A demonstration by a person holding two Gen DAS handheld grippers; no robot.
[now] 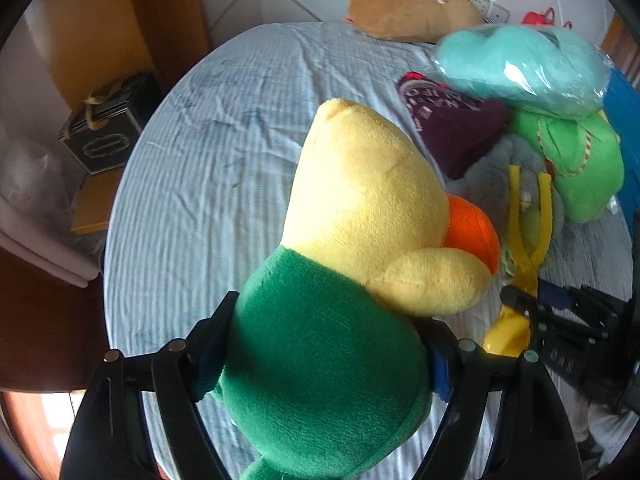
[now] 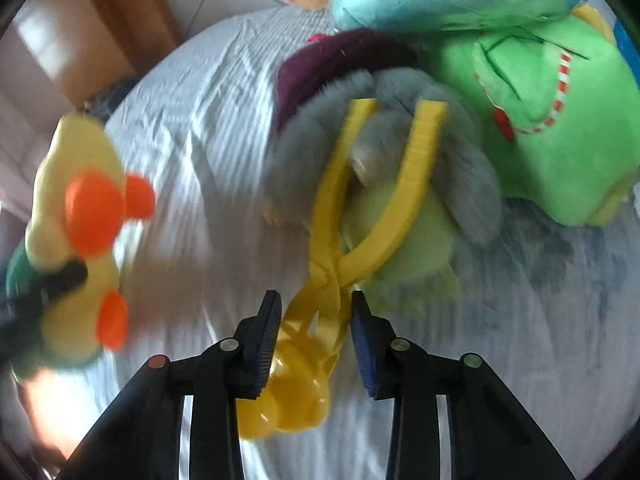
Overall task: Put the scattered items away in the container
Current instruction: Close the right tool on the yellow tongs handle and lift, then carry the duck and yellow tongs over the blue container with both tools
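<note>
My left gripper (image 1: 324, 344) is shut on a yellow duck plush (image 1: 360, 216) with a green body and orange beak, held above the bed. The duck also shows in the right wrist view (image 2: 80, 216), blurred, at the left. My right gripper (image 2: 316, 332) is around yellow plastic tongs (image 2: 336, 240), its pads on either side of the handle with a small gap; the tongs' arms lie on a grey furry toy (image 2: 400, 128). The right gripper also shows in the left wrist view (image 1: 532, 300) at the tongs (image 1: 524, 232).
The bed has a pale blue striped sheet (image 1: 200, 160). A pile at the right holds a wrapped teal plush (image 1: 520, 64), a green plush (image 1: 580, 160) and a maroon item (image 1: 460, 128). A brown bear plush (image 1: 412, 8) lies at the far edge. A black box (image 1: 104, 136) stands left.
</note>
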